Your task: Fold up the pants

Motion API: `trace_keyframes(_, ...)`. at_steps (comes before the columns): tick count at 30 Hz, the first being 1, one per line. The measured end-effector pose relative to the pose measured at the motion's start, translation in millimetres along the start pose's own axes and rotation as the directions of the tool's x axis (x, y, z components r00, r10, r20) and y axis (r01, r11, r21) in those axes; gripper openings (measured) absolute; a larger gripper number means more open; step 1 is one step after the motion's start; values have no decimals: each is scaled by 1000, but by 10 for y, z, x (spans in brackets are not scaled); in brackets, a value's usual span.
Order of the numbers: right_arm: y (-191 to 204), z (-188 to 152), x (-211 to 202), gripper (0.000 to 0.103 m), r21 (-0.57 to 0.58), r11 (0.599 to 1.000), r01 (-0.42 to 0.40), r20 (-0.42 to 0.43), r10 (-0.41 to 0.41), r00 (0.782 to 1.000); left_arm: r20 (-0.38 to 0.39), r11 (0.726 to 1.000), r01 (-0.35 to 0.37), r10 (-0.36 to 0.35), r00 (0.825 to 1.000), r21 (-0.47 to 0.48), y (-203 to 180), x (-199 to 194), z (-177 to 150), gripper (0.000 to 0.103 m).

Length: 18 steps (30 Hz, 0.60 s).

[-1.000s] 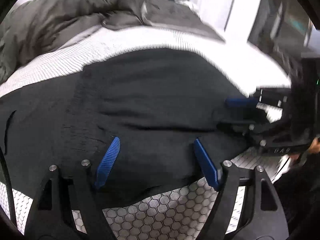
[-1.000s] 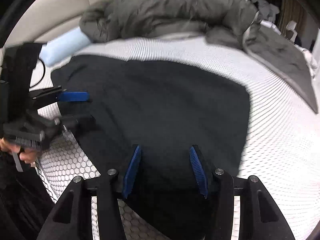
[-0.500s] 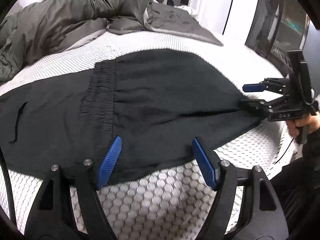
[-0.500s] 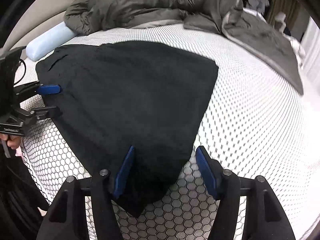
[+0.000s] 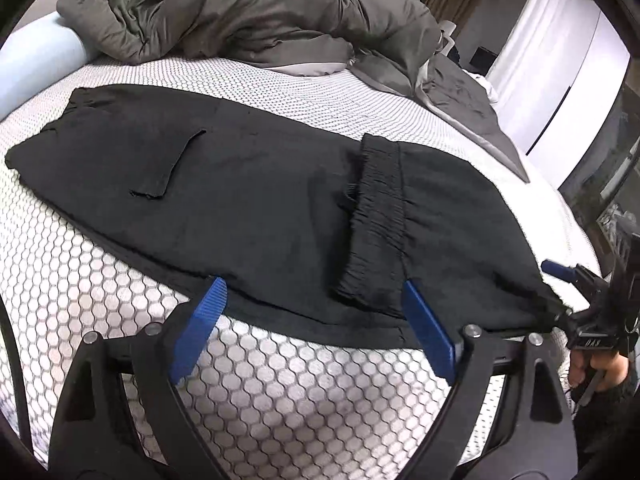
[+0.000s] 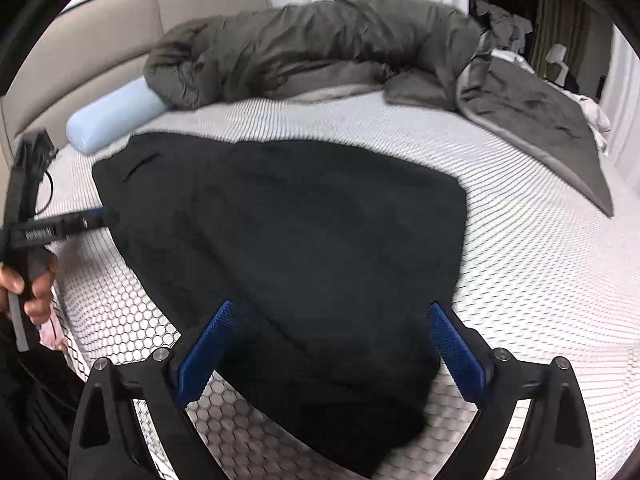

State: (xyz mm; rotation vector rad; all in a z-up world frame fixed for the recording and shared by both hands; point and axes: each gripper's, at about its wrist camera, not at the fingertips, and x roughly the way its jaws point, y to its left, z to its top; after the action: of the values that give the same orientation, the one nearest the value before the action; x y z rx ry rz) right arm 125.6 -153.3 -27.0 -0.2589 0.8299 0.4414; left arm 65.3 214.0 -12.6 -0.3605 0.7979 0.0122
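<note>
Black pants (image 5: 260, 200) lie flat on the white mesh bed (image 5: 100, 292), folded over so the elastic cuff (image 5: 372, 220) rests on top near the middle. They also show in the right wrist view (image 6: 300, 248). My left gripper (image 5: 316, 324) is open and empty, hovering at the pants' near edge. My right gripper (image 6: 336, 344) is open wide over the near end of the pants, holding nothing. The right gripper also shows at the right edge of the left wrist view (image 5: 576, 292). The left gripper shows at the left of the right wrist view (image 6: 96, 216).
A crumpled grey duvet (image 5: 240, 12) fills the far side of the bed. A light blue bolster (image 6: 116, 116) lies at the head by the beige headboard (image 6: 80, 56). White curtains (image 5: 552, 60) hang beyond the bed's foot.
Both grippers have pulled back from the pants toward the bed's near edge. The right gripper has opened wider. The pants lie still in their folded state.
</note>
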Motion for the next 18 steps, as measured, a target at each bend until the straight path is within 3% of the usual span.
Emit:
trace_keyframes(3,119,-75,184,98,-53,999,9,-106,-15,994,-4,998,8,-8,1000,-57,105,24,0,88)
trace_keyframes(7,-38,-135,102,98,-48,999,17,-131,-23,991,7,994,7,-6,1000,-107,208,-51,46,88)
trace_keyframes(11,-224,-151,-91,98,-15,1000,-16,-91,14,996,37,987,-21,27,999,-157,365,-287,38,88)
trace_keyframes(14,-338,-51,-327,98,47,997,-58,10,58,998,61,969,-28,44,997,-246,645,-431,63,88)
trace_keyframes(18,-432,10,-478,98,130,988,-84,101,71,992,81,903,47,-14,997,-427,1122,-394,115,88)
